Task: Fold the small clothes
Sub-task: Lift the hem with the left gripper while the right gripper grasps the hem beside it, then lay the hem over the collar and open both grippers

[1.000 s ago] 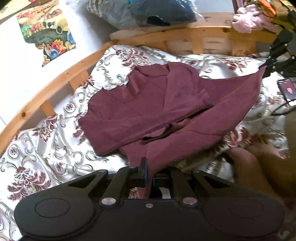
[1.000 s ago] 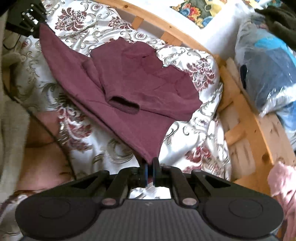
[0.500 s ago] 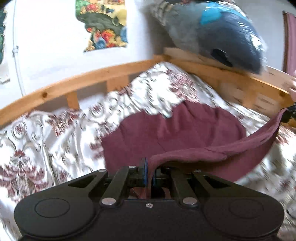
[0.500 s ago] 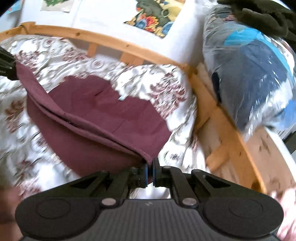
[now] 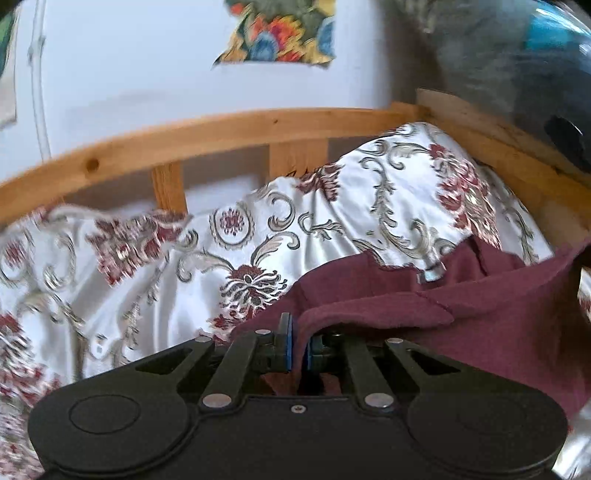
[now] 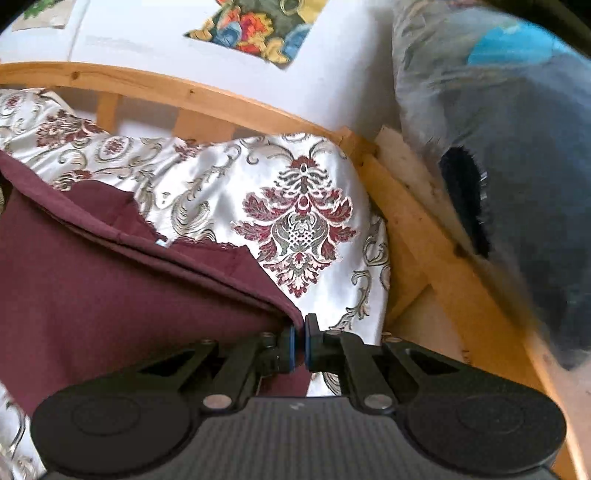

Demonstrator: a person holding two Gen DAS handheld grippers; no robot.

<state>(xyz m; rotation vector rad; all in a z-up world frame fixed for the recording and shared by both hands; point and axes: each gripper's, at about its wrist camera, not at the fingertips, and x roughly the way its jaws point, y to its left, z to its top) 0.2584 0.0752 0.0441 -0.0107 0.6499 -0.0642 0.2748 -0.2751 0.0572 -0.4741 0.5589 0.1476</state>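
A maroon garment (image 5: 461, 299) lies doubled over on a white floral bedspread (image 5: 258, 236). My left gripper (image 5: 298, 347) is shut on its lower left corner, and the cloth runs up between the blue pads. In the right wrist view the same garment (image 6: 110, 273) fills the left half. My right gripper (image 6: 300, 345) is shut on its opposite corner, right at the fold's edge. The folded-over layer covers most of the garment beneath; only a strip near the neckline shows past it.
A wooden bed rail (image 5: 229, 133) curves along the far side of the bedspread and meets a second rail (image 6: 443, 251) at the corner. A bulky plastic bag of clothes (image 6: 517, 147) rests on that corner. White wall with a colourful picture (image 5: 284, 33) stands behind.
Both grippers have carried the near hem away from me over the garment, folding it in half. The sleeves that showed a second ago are now covered. The rail and wall are closer.
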